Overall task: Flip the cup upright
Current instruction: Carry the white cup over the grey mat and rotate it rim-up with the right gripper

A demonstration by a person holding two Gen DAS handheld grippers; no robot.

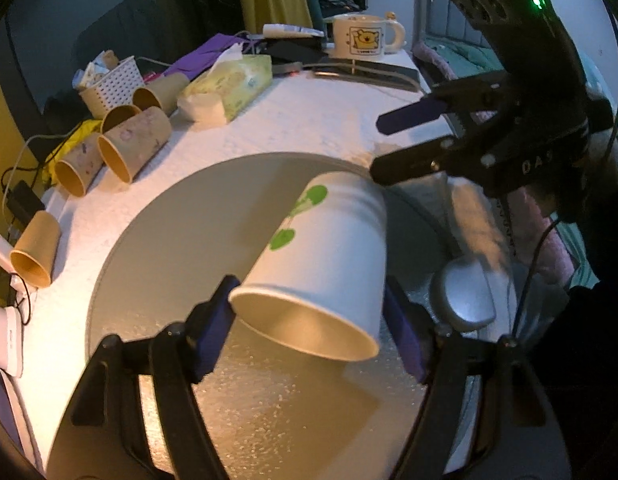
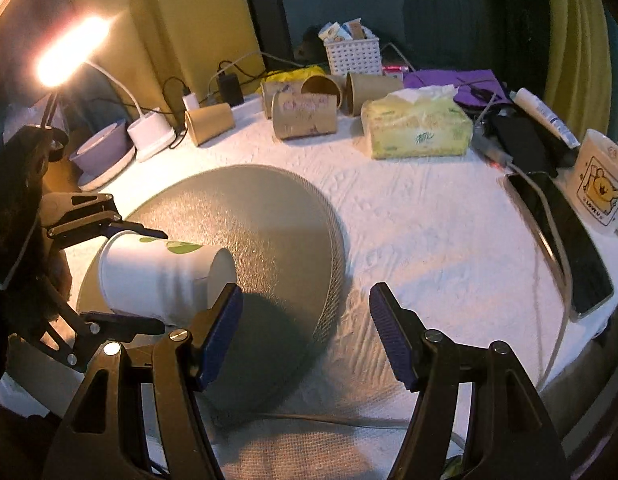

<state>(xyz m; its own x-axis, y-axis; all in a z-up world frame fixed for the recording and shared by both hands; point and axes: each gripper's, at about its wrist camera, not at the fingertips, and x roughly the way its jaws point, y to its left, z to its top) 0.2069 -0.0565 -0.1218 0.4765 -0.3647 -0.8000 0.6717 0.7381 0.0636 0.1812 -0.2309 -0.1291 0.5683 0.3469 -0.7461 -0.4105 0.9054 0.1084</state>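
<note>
Gripping the white cup (image 1: 321, 264) sideways near its rim, your left gripper (image 1: 309, 328) holds it over the grey mat (image 1: 157, 248). Your right gripper (image 2: 305, 332) stands spread wide and unladen, cup base just outside its left finger (image 2: 219, 332), bare tablecloth (image 2: 429, 248) ahead.

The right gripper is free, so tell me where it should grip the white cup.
Grip the white cup across its side wall near the closed base, which points toward the right gripper. The left gripper already straddles the rim end.

White paper cup (image 1: 321, 264) with green leaf print, on its side, mouth open, over grey round mat (image 1: 157, 248)
</note>
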